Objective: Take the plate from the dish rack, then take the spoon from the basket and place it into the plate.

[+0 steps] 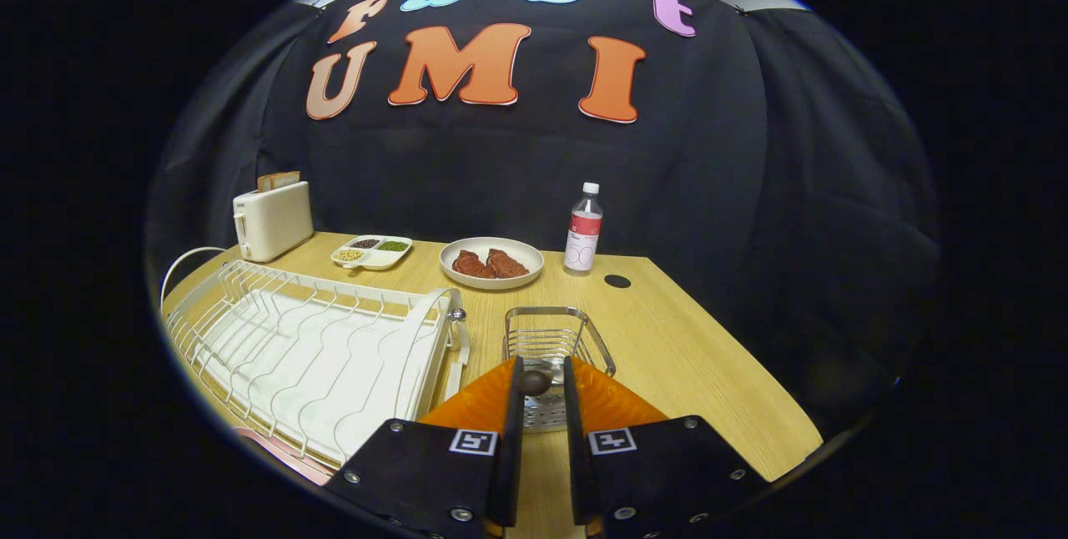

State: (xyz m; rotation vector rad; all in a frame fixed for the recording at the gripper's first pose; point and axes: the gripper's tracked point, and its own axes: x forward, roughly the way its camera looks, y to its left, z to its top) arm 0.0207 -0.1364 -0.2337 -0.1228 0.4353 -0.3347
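Two gripper fingers squeeze the dark end of the spoon, right over the wire basket. Just beside it sits the white dish rack. Far beyond, a plate with red food sits on the wooden table.

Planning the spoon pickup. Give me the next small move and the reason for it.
Probably close the gripper firmly on the dark rounded spoon end, then lift straight up. That end sits between the fingers, just over the wire basket. I cannot tell whether both fingers already press on it, so squeezing first seems safer.
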